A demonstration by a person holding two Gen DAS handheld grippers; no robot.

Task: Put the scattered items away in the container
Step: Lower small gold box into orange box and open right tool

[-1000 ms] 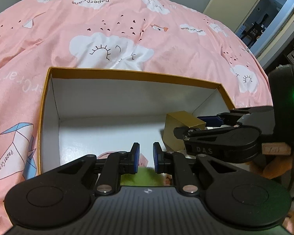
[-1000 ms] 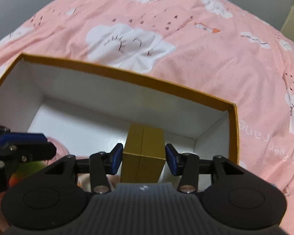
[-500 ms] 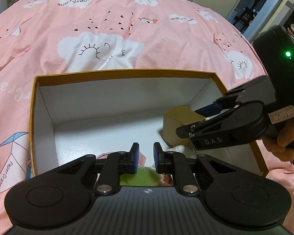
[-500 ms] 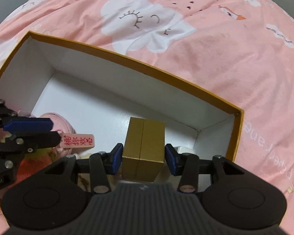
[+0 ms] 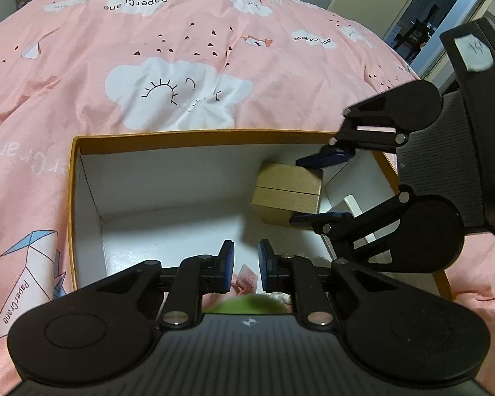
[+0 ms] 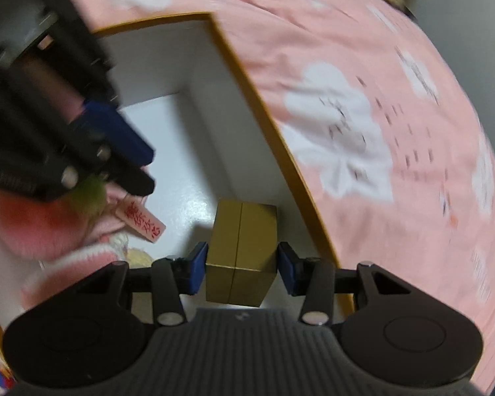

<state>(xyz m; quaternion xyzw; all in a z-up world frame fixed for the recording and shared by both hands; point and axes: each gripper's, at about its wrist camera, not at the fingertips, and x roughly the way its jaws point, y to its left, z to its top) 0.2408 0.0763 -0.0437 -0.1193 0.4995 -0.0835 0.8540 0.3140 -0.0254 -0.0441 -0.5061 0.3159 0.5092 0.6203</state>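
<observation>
- Over the open gold-rimmed container (image 5: 194,136) on the pink cloud-print bedspread (image 5: 181,66), both claws are held pointing down into it.
- The small gold box (image 6: 241,250) is seen pinched between the blue pads of the right gripper (image 6: 242,269), just inside the container's right-hand wall; whether it rests on the white floor cannot be told.
- The left gripper (image 5: 246,265) is seen with its jaws nearly pressed together and nothing visibly held between the pads; a narrow gap remains.
- A pink and green plush toy (image 6: 49,221) with a pink tag bearing red characters (image 6: 142,222) is seen lying inside the container, below the left claw.
- A white item (image 5: 353,206) is partly seen in the container's corner behind the gold box; its kind cannot be told.
- No loose items are visible on the bedspread, so the tidying is judged almost finished.
- What is left, by this judgement, is for the gold box to be set down and released.
</observation>
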